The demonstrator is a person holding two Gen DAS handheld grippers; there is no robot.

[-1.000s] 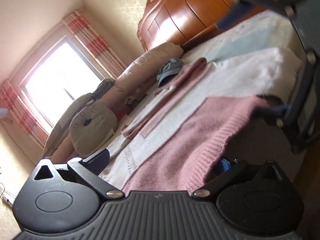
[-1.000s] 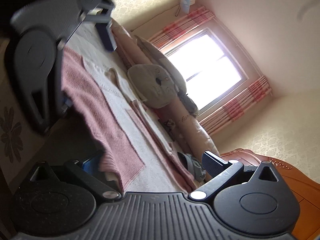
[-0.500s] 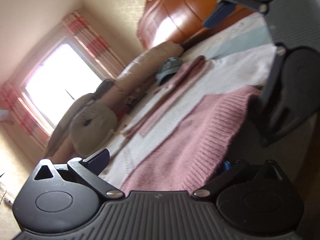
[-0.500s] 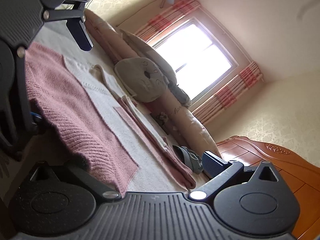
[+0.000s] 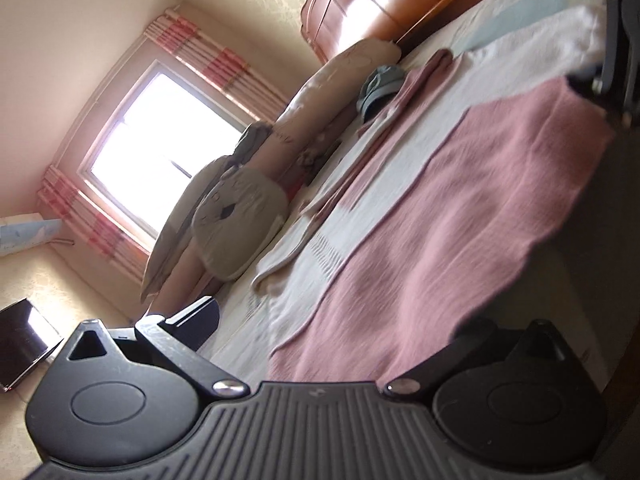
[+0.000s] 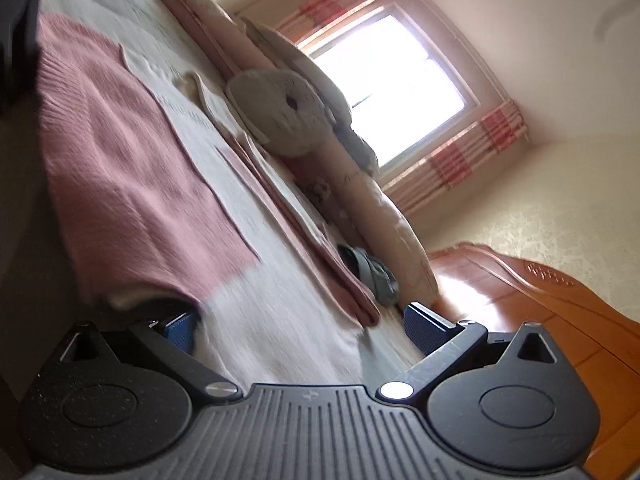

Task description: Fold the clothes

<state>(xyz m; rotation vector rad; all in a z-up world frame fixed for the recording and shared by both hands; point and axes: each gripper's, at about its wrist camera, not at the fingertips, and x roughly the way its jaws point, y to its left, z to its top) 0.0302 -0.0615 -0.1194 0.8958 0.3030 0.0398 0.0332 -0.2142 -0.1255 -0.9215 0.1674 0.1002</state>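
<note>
A pink and cream knit sweater (image 5: 460, 208) lies spread on the bed, its pink hem hanging over the near edge. My left gripper (image 5: 336, 320) is open and turned on its side at the hem. One finger (image 5: 196, 316) shows bare; the other is hidden under the pink knit. My right gripper (image 6: 300, 324) is also open at the hem of the sweater (image 6: 132, 168), with one blue pad (image 6: 180, 328) tucked beneath the fabric and the other finger (image 6: 424, 324) over the cream part. Each view catches the other gripper (image 5: 616, 60) at its frame edge.
A folded pink garment (image 5: 404, 92) and a blue-grey cap (image 5: 376, 88) lie beyond the sweater. Long pillows (image 5: 340, 80) and a round grey cushion (image 5: 240, 220) line the bed's far side. A wooden headboard (image 5: 384, 0) stands at one end, with a bright window (image 5: 160, 152) behind.
Both grippers have slid apart along the hem, so each has moved out towards the other view's edge. The pink hem now looks stretched wider and flatter.
</note>
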